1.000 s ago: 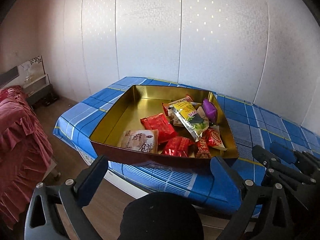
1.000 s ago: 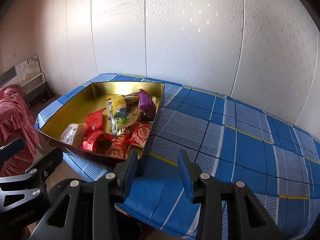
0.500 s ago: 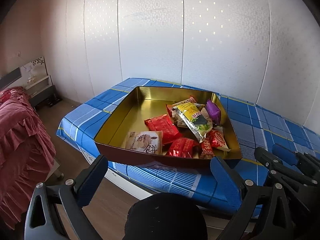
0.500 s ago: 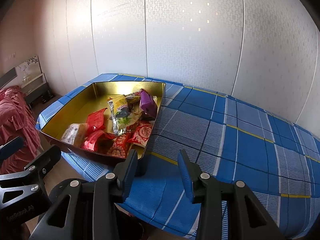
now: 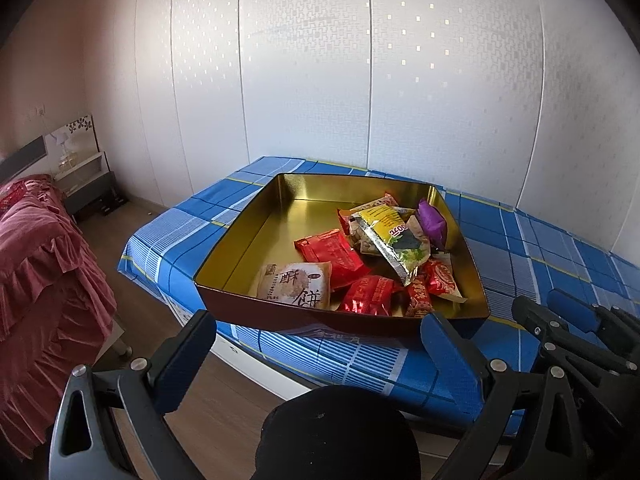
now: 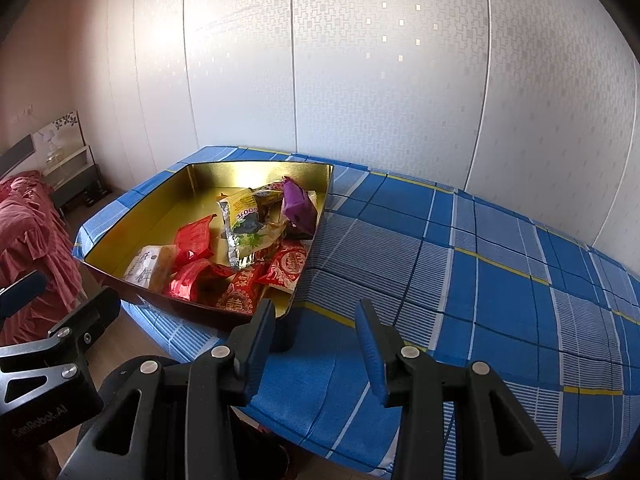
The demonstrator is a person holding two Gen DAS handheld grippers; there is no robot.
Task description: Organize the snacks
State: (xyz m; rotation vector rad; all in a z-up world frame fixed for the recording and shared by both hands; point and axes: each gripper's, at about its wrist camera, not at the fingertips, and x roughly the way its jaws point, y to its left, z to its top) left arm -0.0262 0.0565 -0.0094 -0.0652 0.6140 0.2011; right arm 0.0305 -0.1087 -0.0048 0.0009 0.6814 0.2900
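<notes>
While both grippers hang off the near edge of the bed (image 6: 500,280), short of the tin and touching nothing, the left gripper (image 5: 316,330) has its fingers spread wide and the right gripper (image 6: 316,320) has its fingers partly apart, with nothing between either pair. The gold tin (image 5: 256,232) sits on the blue checked bedcover at the bed's left end. Its snacks are heaped toward the right side: a yellow packet (image 5: 390,242) lies on top, a purple packet (image 5: 431,224) leans by the right wall, red packets (image 5: 332,256) lie in the middle, and a beige biscuit packet (image 5: 296,286) rests against the near wall.
</notes>
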